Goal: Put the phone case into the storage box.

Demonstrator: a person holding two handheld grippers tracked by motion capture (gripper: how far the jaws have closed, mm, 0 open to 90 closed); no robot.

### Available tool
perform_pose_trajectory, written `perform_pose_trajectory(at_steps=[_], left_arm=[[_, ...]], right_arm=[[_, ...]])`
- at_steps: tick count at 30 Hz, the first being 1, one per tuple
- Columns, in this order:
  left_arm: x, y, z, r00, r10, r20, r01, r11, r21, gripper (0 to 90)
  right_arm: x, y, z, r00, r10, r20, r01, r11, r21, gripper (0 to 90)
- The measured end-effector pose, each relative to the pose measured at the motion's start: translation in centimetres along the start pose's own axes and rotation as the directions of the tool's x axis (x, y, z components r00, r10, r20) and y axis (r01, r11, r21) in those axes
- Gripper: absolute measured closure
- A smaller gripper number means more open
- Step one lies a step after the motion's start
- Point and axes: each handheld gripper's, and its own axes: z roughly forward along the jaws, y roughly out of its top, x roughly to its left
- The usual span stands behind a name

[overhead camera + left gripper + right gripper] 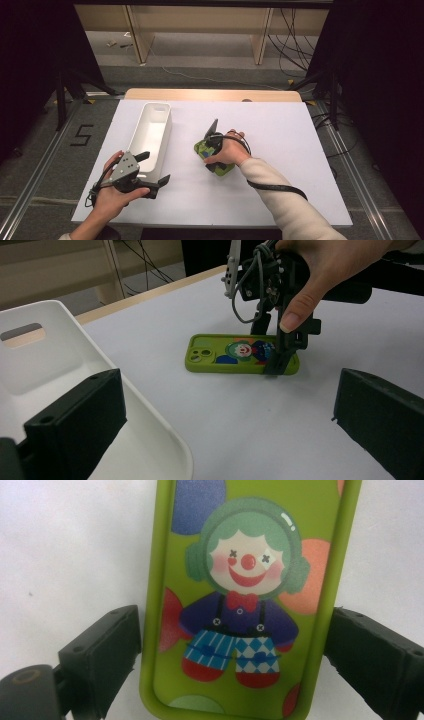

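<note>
Left gripper sits nearest, jaws wide apart, one over the white bin rim. Further out, right gripper straddles the green phone case's long edges mid-table, jaws apart, not clamped. Bare table beyond.

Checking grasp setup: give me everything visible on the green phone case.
The green phone case lies flat on the white table, back up, near the white bin. It looks rubbery, with a raised rim, a camera cutout at one end and a clown print among coloured spots. The right gripper straddles its end, jaws open beside both long edges; contact unclear.
</note>
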Motion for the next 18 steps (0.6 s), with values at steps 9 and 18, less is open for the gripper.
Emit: perform_pose_trajectory(at_steps=[9, 18], left_arm=[[0.00, 0.00, 0.00, 1.0000, 0.001, 0.000, -0.001, 1.0000, 0.000, 0.0], [0.00, -0.01, 0.00, 1.0000, 0.001, 0.000, -0.001, 1.0000, 0.001, 0.0]], right_arm=[[-0.02, 0.02, 0.12, 0.9999, 0.013, 0.000, -0.013, 1.000, 0.015, 12.4], [0.09, 0.10, 0.11, 0.9996, 0.029, 0.000, -0.029, 0.999, 0.021, 14.1]])
